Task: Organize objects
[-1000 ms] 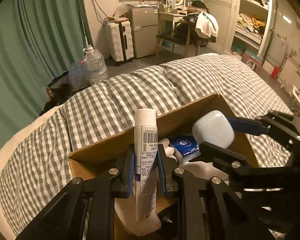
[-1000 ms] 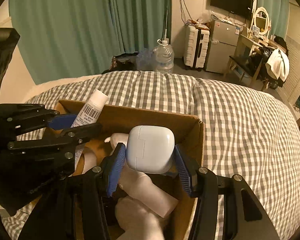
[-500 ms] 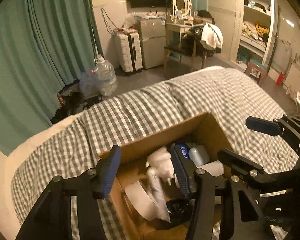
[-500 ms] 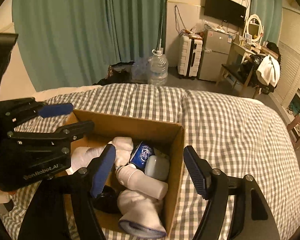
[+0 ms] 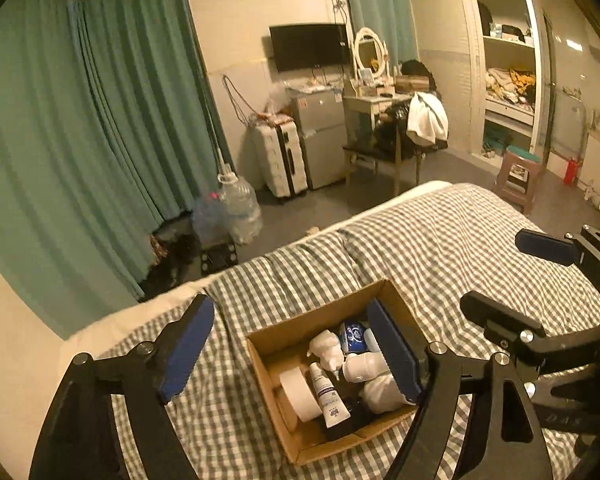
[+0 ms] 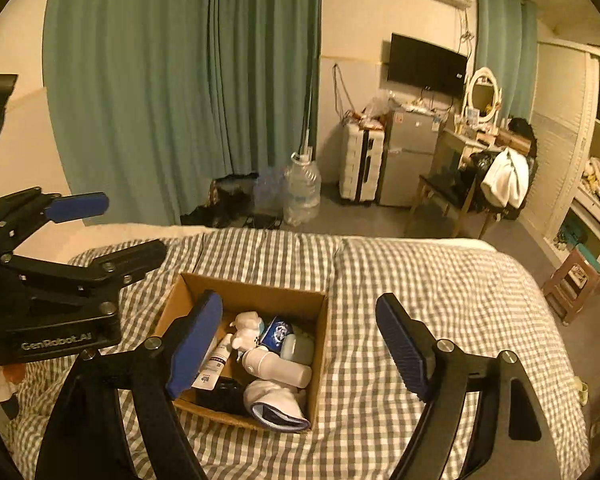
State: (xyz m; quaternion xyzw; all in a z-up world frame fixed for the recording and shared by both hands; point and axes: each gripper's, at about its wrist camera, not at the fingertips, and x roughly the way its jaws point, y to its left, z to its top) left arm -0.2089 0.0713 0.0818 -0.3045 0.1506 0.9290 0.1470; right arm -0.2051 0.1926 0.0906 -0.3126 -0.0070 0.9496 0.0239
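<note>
Two empty grippers above a filled box (image 6: 320, 320) on a checked bed (image 6: 440, 300).

Judged best now: lift straight clear, without knocking the box rim. Left gripper (image 5: 290, 350) and right gripper (image 6: 300, 344) both gape wide, holding and touching nothing; tube (image 5: 329, 396) and case (image 6: 298, 349) lie inside the box.

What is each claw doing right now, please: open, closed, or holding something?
Left claw: open, holding nothing, above the brown cardboard box.
Right claw: open, holding nothing, above the same box.
</note>
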